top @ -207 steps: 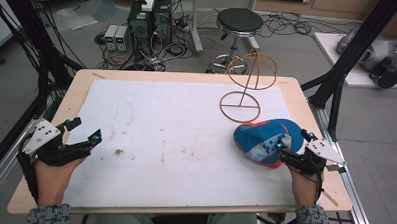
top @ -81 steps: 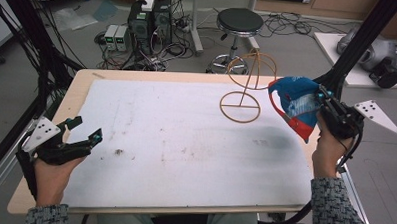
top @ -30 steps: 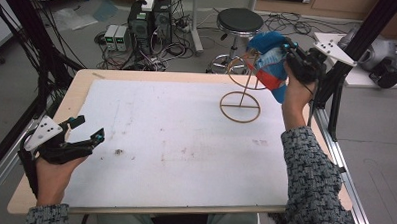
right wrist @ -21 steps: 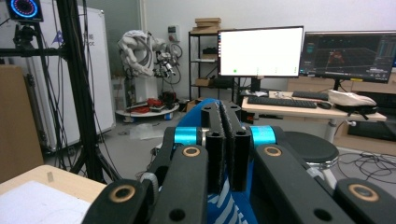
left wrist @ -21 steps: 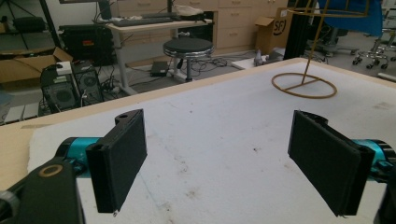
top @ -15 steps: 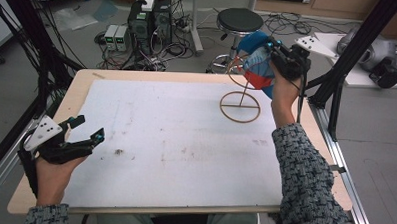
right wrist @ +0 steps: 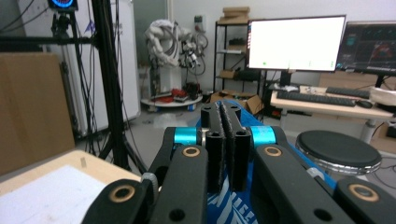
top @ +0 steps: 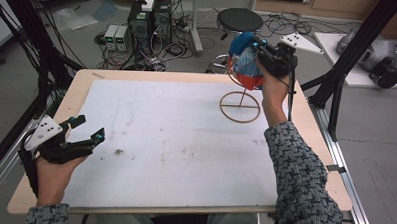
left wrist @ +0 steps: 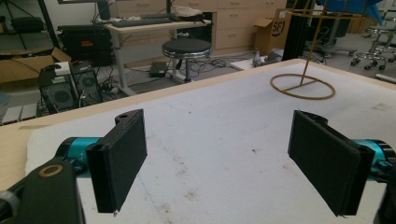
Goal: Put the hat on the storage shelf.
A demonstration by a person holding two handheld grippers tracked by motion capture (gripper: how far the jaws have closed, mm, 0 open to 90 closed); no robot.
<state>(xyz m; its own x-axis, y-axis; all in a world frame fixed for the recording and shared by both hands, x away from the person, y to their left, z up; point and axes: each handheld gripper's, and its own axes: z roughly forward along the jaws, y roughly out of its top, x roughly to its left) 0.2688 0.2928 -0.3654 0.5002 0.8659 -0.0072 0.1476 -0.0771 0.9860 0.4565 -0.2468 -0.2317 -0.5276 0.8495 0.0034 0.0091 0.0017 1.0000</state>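
Two grippers, two very different jobs at this moment. At about eight o'clock on the bench my left gripper rests low over the white mat, jaws spread wide with nothing between them (my own camera looks straight through the gap to bare mat). It is well apart from the action and can stay put.

Moving right, toward one o'clock, the wire stand sits with its round base ring flat on the mat and a thin stem rising to an upper hoop. My right gripper is raised above that stand, jaws pressed together on an edge of the blue and red cap; in my right gripper view the pads meet on a thin fold of blue fabric, so the grip is a pinch on cloth, not on anything stiff. The cap's crown hangs at the hoop, though I cannot tell whether it already touches the wire.

I judge the step in hand to be hanging the cap on the stand. To do it well I should lower slowly, centre the crown's opening over the hoop, and keep the pinch firm until the fabric bears on the wire. The stand looks light, so any sideways drag could tip it. Release only once the cap hangs by itself.
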